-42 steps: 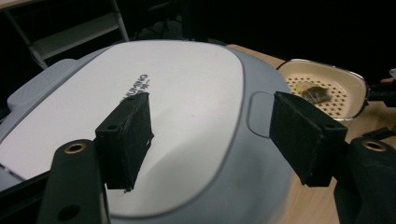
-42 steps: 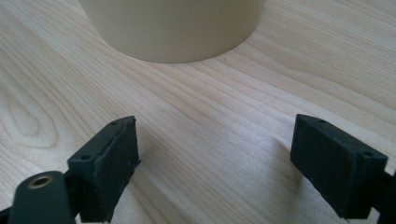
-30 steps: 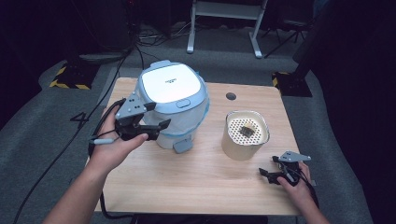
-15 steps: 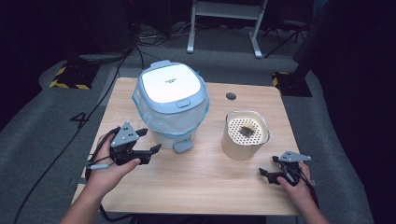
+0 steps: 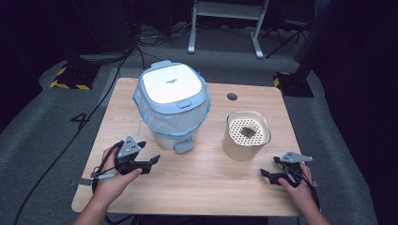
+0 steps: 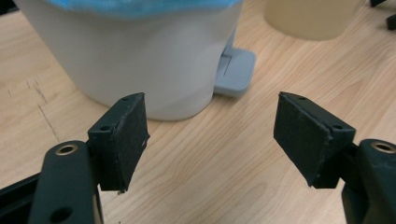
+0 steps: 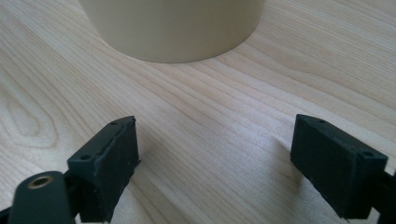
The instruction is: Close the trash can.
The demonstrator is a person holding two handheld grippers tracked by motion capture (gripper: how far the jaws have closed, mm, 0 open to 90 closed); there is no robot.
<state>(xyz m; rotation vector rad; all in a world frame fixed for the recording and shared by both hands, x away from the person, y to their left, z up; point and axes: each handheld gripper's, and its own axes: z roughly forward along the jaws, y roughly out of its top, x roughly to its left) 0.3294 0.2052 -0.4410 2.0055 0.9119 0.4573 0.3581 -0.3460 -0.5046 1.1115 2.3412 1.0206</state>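
A white pedal bin (image 5: 172,105) with a pale blue lid and a blue liner stands at the table's back left, its grey pedal (image 5: 184,146) facing the front. My left gripper (image 5: 150,152) sits low over the wood in front of the bin, left of the pedal. Its jaws have just been opening a little and hold nothing. In the left gripper view the bin's wall (image 6: 140,51) and pedal (image 6: 236,70) lie just beyond the open gripper (image 6: 210,130). My right gripper (image 5: 270,167) rests open near the front right, facing a beige canister (image 7: 173,23).
The beige canister (image 5: 246,136) has a perforated insert with a small dark item (image 5: 248,131) on it. The wooden table (image 5: 211,187) has a round hole (image 5: 232,96) near its back edge. Cables and a metal stand lie on the floor beyond.
My left hand has come down from beside the bin's lid to the table's front left, drawing back toward the person. The right hand has stayed put.
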